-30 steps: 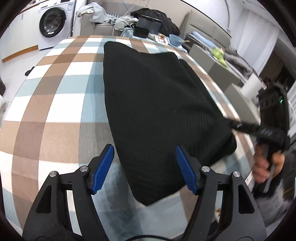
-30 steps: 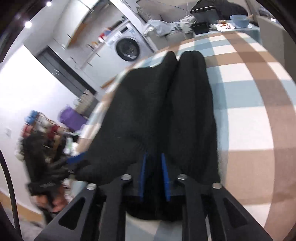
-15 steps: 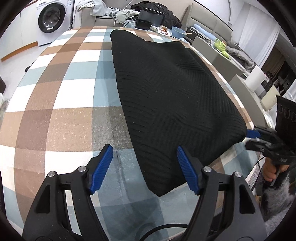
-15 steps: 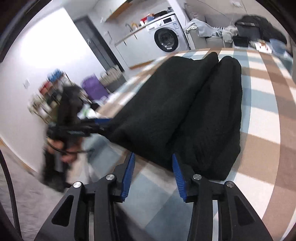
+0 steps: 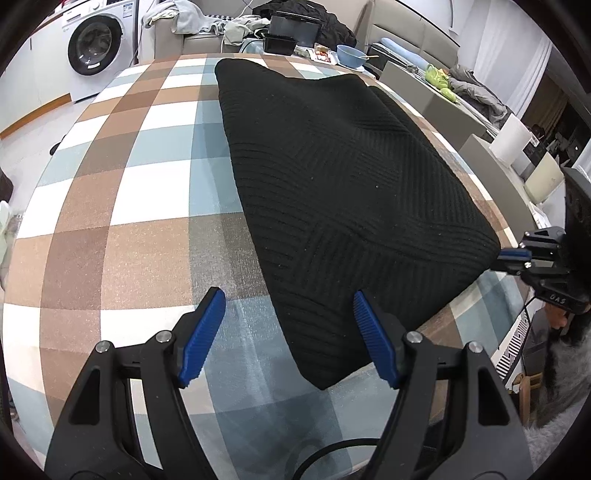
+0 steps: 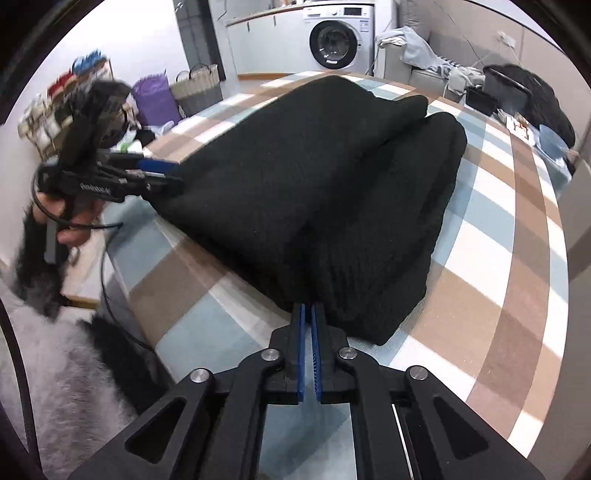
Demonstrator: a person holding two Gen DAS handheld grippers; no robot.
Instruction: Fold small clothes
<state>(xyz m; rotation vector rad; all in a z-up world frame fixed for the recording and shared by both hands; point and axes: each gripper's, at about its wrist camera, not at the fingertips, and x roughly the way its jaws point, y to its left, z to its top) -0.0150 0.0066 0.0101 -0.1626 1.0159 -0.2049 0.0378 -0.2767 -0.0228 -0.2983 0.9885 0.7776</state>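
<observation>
Pinching the near corner of the black knit garment with my right gripper, jaws just closed, ready to fold; left gripper gapes wide over the other corner on the checked tablecloth.

table: checked cloth in brown, blue and white
far left: white washing machine against the wall
far side: grey sofa piled with clothes, blue bowl
floor: fluffy grey rug
left wall: purple bag, wicker basket
</observation>
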